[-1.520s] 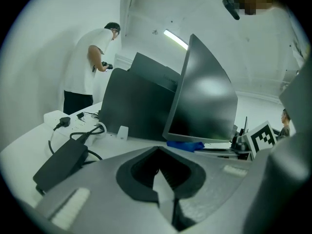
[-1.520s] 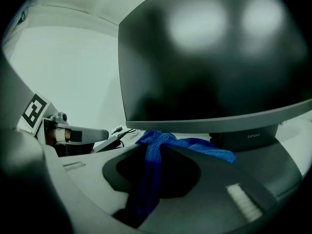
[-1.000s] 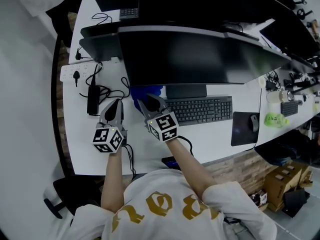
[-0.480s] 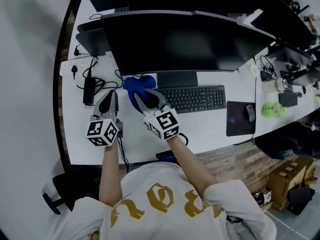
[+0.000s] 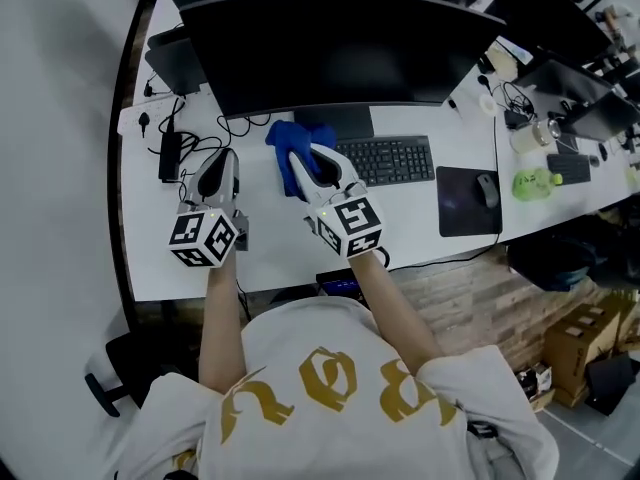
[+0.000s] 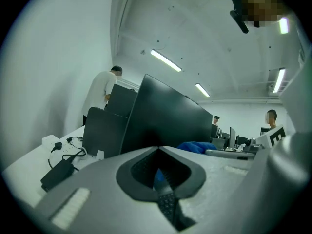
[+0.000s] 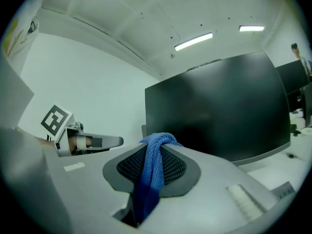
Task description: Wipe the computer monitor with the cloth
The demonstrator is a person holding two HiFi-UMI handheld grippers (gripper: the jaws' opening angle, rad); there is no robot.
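The wide black monitor stands at the back of the white desk; it fills the right gripper view and also shows in the left gripper view. My right gripper is shut on the blue cloth, just in front of the monitor's foot. In its own view the right gripper has the cloth bunched between its jaws and hanging down. My left gripper hovers to the left, shut and holding nothing. From there the cloth shows to the right.
A black keyboard lies right of the cloth, then a dark mouse pad with a mouse. A power strip, an adapter and cables lie at the desk's left. People stand in the background.
The right gripper has come up with the blue cloth, which now shows more fully before the monitor's foot. The left gripper has stayed beside it. The head view has shifted.
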